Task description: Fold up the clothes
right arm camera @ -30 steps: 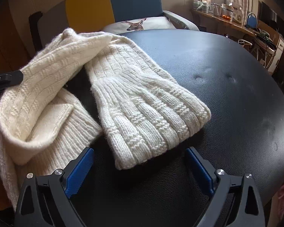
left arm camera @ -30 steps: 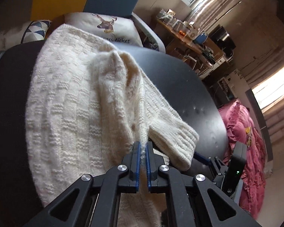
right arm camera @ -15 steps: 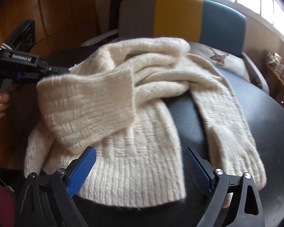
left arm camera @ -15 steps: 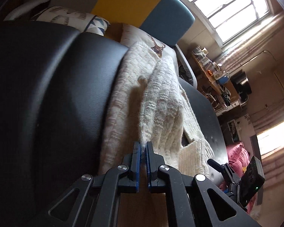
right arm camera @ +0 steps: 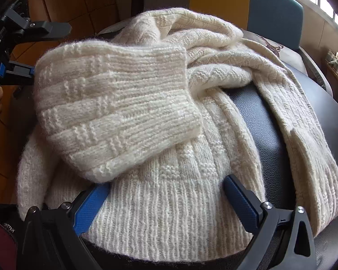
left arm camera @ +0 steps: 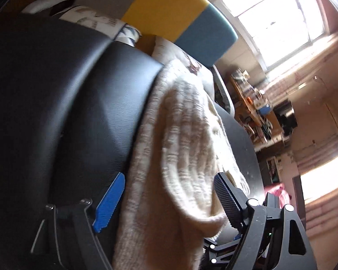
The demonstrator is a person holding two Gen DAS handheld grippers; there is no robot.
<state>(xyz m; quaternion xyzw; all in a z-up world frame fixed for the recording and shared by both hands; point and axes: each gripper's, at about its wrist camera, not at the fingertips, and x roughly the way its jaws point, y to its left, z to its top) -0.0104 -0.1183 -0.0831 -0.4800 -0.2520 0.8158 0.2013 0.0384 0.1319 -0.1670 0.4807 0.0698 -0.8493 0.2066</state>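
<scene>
- Left gripper [left arm camera: 169, 200]: jaws spread wide around a fold of the cream chunky-knit sweater [right arm camera: 160, 117], clamping nothing.
- Right gripper [right arm camera: 166, 200]: jaws wide, empty (ribbed hem between them) over the black leather-look table [right arm camera: 256, 121].

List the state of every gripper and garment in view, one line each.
Left gripper: open, knit between its fingers, not clamped.
Right gripper: open, over the ribbed hem.
Cream sweater: partly folded on the black table.
Sleeve: folded across the sweater body.

sweater [right arm camera: 160, 117]: cream, ribbed basket-weave knit | table [right arm camera: 254, 121]: black leather grain | chair [right arm camera: 241, 0] at 12 o'clock: grey, yellow, teal blocks | gripper pads [right arm camera: 90, 207]: blue
</scene>
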